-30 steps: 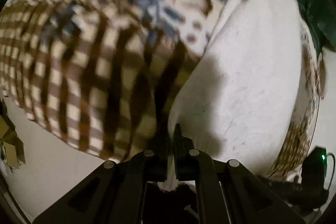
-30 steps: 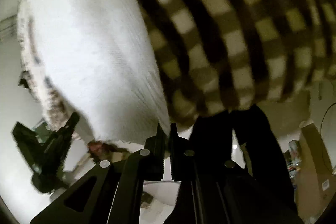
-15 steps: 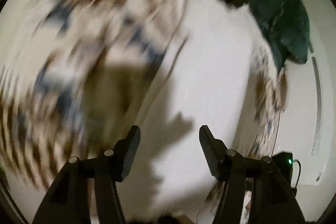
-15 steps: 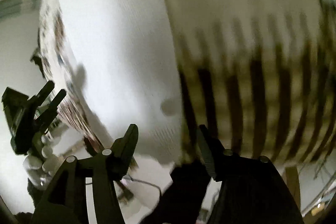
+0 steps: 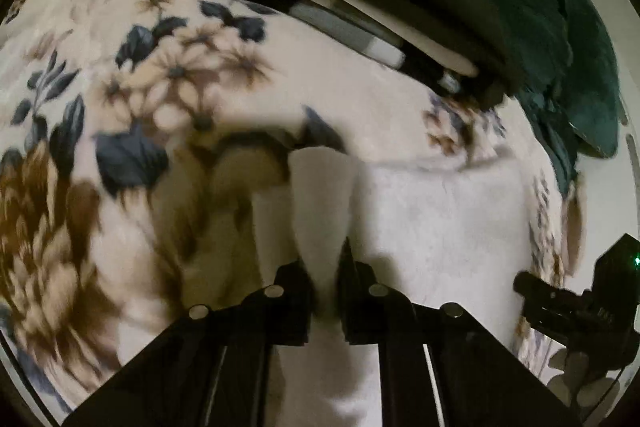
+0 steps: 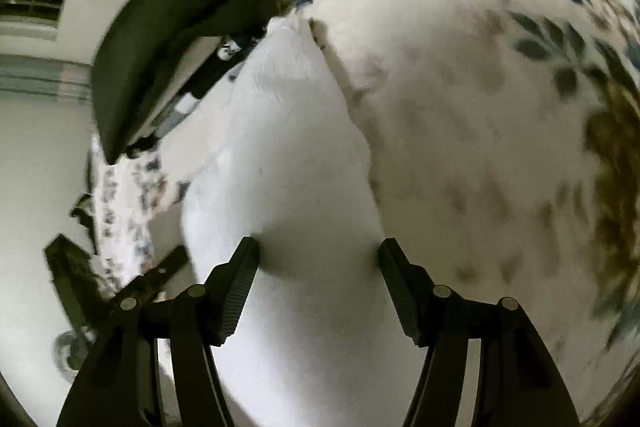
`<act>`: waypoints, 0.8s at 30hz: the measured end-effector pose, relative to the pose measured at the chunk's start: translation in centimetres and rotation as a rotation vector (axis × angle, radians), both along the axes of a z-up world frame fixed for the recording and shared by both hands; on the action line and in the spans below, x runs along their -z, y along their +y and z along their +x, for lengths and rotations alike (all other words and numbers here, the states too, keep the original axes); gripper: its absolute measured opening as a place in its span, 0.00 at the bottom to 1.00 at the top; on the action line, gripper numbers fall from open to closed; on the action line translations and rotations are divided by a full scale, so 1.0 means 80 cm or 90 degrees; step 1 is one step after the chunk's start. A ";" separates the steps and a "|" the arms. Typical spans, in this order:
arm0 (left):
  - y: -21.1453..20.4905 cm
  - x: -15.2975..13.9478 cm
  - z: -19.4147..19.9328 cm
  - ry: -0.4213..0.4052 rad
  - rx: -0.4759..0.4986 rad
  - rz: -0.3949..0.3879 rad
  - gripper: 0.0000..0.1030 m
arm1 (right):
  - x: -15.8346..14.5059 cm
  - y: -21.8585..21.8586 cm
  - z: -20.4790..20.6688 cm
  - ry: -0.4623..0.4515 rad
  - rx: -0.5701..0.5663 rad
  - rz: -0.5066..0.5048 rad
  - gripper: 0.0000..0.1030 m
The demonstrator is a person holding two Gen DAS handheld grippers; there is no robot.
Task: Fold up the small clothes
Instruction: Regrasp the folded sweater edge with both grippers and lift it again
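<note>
My left gripper point(image 5: 326, 267), open half a second ago, now pinches a fold of the white cloth point(image 5: 432, 219) lying on the flowered bed point(image 5: 168, 75); my right gripper point(image 6: 318, 259) stays apart above it, so another fold begins.

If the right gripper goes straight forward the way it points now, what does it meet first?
Most likely the white cloth: it fills the space between and ahead of the open right gripper. Depth is unclear.
</note>
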State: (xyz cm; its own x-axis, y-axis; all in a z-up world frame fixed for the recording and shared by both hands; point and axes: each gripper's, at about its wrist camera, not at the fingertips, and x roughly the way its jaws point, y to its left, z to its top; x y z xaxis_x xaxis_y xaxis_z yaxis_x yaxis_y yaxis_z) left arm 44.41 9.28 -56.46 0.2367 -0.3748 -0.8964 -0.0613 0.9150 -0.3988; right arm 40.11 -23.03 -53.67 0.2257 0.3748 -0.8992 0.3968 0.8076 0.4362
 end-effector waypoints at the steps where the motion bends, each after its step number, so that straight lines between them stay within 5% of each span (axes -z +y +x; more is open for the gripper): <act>1: -0.001 0.006 0.005 0.008 0.001 0.004 0.08 | 0.004 -0.001 0.012 0.009 -0.007 -0.022 0.63; 4: -0.005 0.021 0.020 0.028 0.005 -0.001 0.09 | 0.027 0.009 0.006 0.028 -0.012 -0.023 0.63; 9: 0.000 -0.009 0.000 0.041 0.040 -0.055 0.19 | 0.004 -0.004 -0.034 0.043 -0.017 0.009 0.65; 13: 0.032 -0.053 -0.080 0.036 0.053 -0.146 0.63 | -0.018 0.004 -0.112 0.056 -0.061 0.071 0.65; 18: 0.050 -0.057 -0.207 0.107 0.049 -0.157 0.63 | -0.017 0.002 -0.247 0.138 -0.090 0.122 0.67; 24: 0.047 0.013 -0.362 0.252 0.025 -0.162 0.63 | 0.043 0.008 -0.397 0.264 -0.078 0.179 0.67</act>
State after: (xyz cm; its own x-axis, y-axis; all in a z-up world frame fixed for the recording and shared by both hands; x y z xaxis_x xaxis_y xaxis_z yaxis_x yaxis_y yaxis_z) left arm 15.42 13.06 -57.52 -0.1234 -0.5963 -0.7932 -0.2218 0.7957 -0.5636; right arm 8.37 -22.42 -57.13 -0.1898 0.6162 -0.7644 0.4924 0.7333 0.4688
